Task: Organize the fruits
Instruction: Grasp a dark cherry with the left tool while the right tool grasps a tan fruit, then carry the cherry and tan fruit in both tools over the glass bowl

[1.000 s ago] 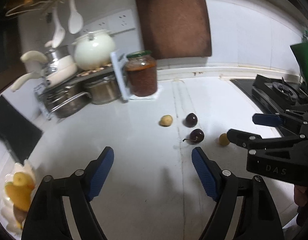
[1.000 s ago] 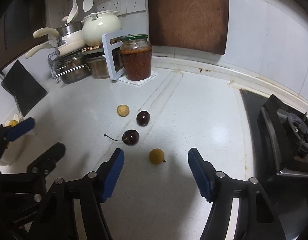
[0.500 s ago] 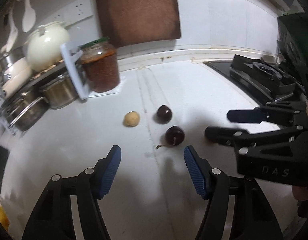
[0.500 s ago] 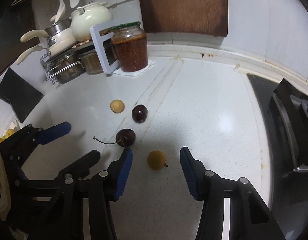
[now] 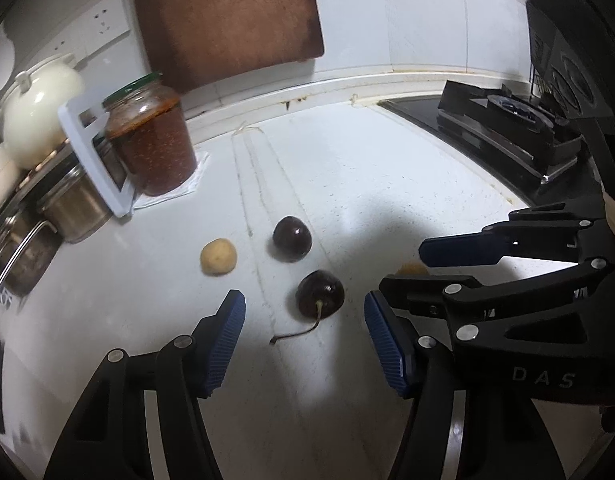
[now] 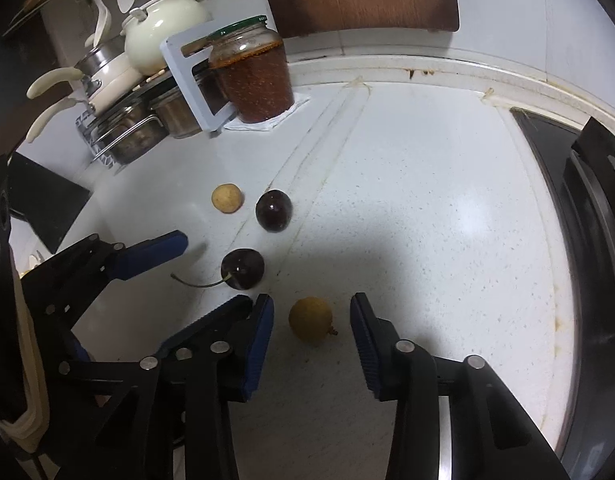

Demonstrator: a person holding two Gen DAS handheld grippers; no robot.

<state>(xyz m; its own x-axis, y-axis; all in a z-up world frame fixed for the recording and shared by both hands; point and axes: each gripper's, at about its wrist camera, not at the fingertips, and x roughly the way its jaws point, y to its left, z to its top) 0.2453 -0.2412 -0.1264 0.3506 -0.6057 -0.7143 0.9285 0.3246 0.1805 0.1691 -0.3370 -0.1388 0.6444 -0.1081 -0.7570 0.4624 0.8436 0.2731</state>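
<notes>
Both claws have dropped closer to the fruit. Left claw (image 5: 303, 332), fingers apart, flanks the stemmed cherry (image 5: 320, 294); right claw (image 6: 312, 330), also apart, brackets the longan (image 6: 310, 319) on the desk (image 6: 427, 208). Second cherry (image 6: 273, 211) and pale longan (image 6: 226, 198) lie beyond, jar (image 6: 251, 72) behind; the claws crowd each other.

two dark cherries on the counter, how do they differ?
1. The near cherry has a long curved stem; the far cherry shows none.
2. The near cherry lies between the open fingers of the left gripper; the far cherry lies beyond them.
3. The far cherry sits beside a pale round fruit; the near one is closer to the yellow fruit.

Shared: both dark, glossy, resting on the white counter.
</notes>
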